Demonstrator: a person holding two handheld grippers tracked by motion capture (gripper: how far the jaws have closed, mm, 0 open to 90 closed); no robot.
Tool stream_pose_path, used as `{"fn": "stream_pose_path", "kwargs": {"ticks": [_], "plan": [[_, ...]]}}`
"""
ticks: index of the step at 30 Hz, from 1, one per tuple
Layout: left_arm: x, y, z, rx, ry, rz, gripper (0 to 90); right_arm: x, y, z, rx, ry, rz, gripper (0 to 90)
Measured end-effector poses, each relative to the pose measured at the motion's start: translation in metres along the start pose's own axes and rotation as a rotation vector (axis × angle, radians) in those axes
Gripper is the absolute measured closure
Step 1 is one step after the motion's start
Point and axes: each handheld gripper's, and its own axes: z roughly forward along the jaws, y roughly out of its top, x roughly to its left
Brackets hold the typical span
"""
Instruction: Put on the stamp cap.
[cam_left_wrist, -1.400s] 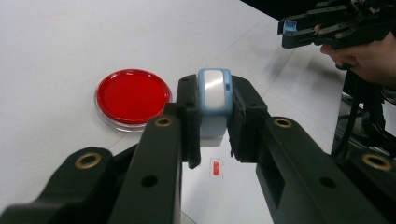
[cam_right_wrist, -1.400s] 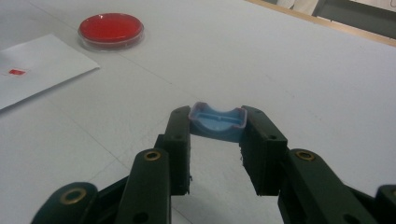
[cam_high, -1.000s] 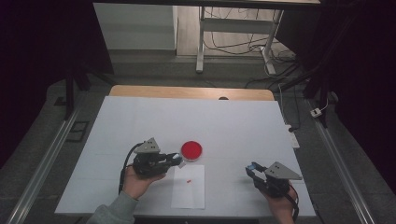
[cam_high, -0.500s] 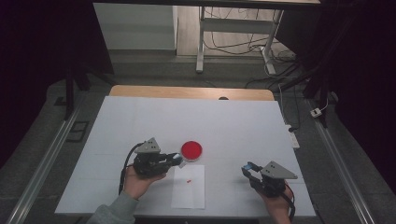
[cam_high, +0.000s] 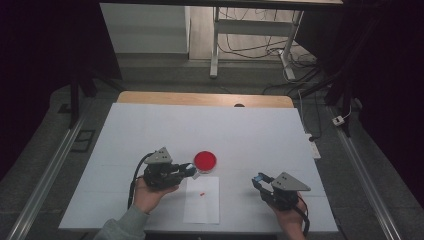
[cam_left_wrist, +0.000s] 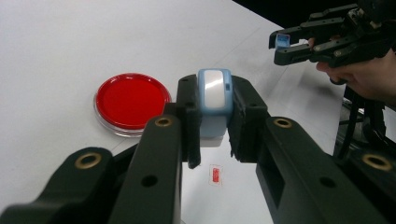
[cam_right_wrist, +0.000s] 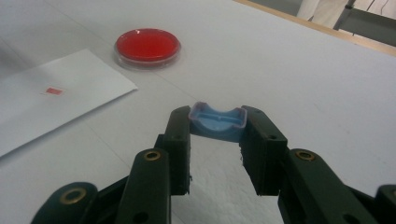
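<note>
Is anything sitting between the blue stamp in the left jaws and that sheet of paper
Nothing visible does. The left gripper holds the blue stamp above the table, and the white paper with its small red mark lies uncovered just below; the red dish sits beside it.

Your right gripper (cam_right_wrist: 217, 122) clamps a blue cap (cam_right_wrist: 218, 122) between its fingertips; beyond them to the left sit a red dish (cam_right_wrist: 147, 46) and white paper (cam_right_wrist: 56, 100).
</note>
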Motion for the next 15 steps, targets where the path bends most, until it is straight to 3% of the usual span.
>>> {"fn": "stream_pose_path", "kwargs": {"ticks": [15], "plan": [[-0.002, 0.002, 0.002, -0.015, -0.006, -0.008, 75.8, 0.033, 0.013, 0.025, -0.012, 0.034, -0.055, 64.2]]}}
